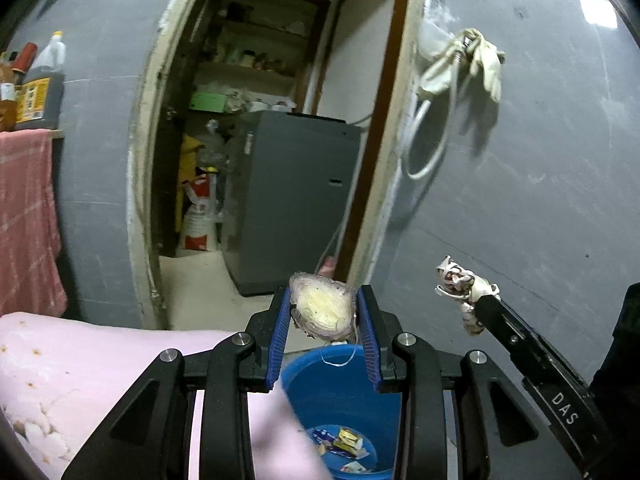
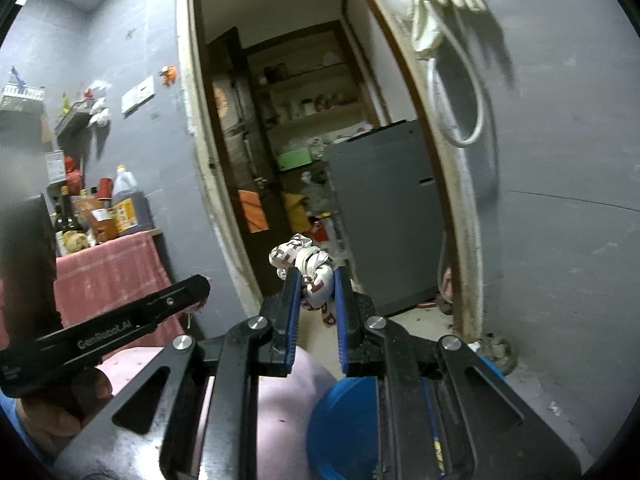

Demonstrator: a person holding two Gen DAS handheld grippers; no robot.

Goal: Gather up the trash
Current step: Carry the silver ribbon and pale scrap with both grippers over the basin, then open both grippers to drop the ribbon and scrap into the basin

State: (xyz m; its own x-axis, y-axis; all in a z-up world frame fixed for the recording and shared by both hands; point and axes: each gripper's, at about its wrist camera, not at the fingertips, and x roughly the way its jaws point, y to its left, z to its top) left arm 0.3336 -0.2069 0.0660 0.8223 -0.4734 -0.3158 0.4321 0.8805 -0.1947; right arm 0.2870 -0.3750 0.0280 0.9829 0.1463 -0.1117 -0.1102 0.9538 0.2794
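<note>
Black linkage arms are filling the bottom of both wrist views, and between them each tool is carrying a piece of rubbish. Below them a blue bucket (image 1: 340, 412) is sitting on the floor beside a pink-covered surface (image 1: 80, 360), and some wrappers (image 1: 346, 446) are already lying at its bottom, so part of the collecting looks done. What seems left, at the least, is dropping the two pieces now being held; whether more trash is waiting elsewhere cannot be told from these views.

The left gripper (image 1: 325, 312) is clamping an onion scrap (image 1: 322, 311) between its blue pads, which are standing fairly wide apart because the piece is broad; a thin white thread is dangling from it toward the bucket. That scrap is hanging above the bucket's far rim (roughly, given the fisheye bend), so letting go looks close.

The right gripper (image 2: 316, 280) is pinching a crumpled printed wrapper (image 2: 310, 268), its pads drawn near together with the wad bulging out above and below them. In the right view the bucket's rim (image 2: 340, 392) is showing just under this tool.
</note>
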